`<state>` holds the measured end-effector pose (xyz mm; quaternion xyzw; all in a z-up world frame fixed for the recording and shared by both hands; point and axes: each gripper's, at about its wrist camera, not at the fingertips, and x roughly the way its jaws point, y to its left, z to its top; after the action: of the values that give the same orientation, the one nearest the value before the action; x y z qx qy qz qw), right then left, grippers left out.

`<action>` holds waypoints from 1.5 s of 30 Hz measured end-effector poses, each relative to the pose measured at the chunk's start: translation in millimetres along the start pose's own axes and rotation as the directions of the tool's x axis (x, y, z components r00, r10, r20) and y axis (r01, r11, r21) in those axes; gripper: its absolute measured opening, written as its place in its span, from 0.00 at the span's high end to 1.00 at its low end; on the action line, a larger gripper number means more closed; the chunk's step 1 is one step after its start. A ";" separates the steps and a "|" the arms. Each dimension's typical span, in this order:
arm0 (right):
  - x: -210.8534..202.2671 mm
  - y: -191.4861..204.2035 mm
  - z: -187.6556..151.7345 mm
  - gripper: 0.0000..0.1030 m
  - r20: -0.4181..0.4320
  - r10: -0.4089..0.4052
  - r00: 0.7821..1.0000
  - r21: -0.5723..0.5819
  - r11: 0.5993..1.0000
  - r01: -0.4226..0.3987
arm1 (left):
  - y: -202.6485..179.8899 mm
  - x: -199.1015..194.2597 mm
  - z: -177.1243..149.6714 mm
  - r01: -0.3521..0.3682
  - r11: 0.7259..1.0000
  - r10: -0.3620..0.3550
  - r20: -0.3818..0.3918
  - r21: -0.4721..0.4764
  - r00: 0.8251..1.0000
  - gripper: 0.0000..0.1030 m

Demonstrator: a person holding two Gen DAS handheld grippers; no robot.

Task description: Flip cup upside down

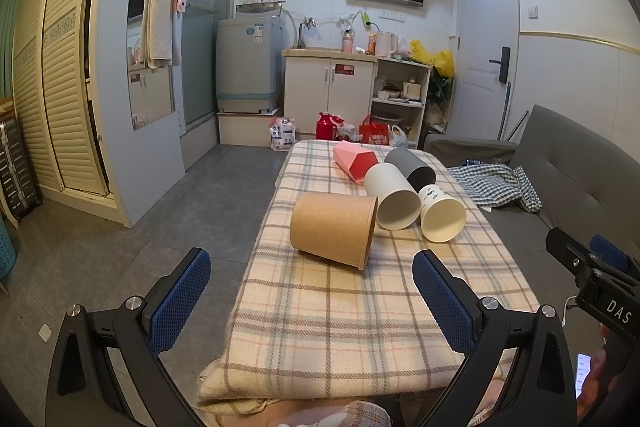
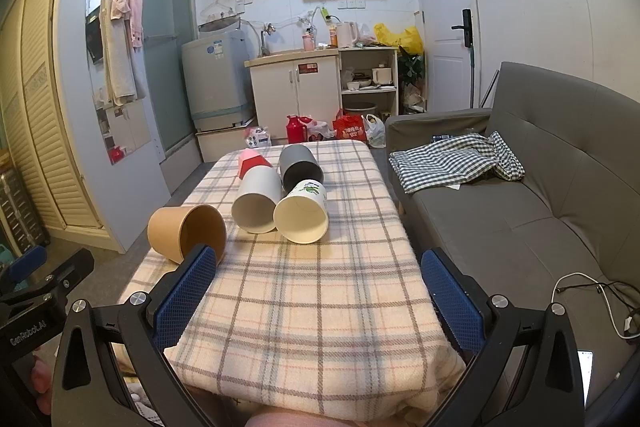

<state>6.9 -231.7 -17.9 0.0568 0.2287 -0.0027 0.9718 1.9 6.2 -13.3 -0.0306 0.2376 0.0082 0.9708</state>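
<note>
Both tongs, left gripper (image 1: 311, 291) and right gripper (image 2: 319, 291), gape wide and empty; kraft paper cup (image 1: 334, 230) lies sideways near the plaid cloth (image 1: 340, 323) edge, so a clumsy pinch could roll it off or crush it.

Both grippers level, fingers spread wide, nothing held.
Left gripper (image 1: 311, 277) and right gripper (image 2: 319, 277) point forward side by side, blue fingers (image 1: 440, 301) apart.

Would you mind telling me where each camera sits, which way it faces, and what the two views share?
Left wrist: sits on the left gripper, low at the table's near end, facing the kitchen; own open fingers and the right gripper show.
Right wrist: on the right gripper, further right, same heading; own open fingers and the left gripper show.
Shared: the brown cup, the other four cups, all lying down.
</note>
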 end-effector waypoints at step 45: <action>215.2 -77.5 104.7 0.00 -0.238 -0.036 0.971 0.046 0.998 0.048 | -116.3 279.5 92.7 0.100 0.988 -0.014 -0.569 0.120 0.822 0.01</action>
<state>243.7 -315.9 -29.0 0.0770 0.3440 -0.0223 0.9355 296.0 -103.6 -54.0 0.0318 0.5136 -0.0476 0.8561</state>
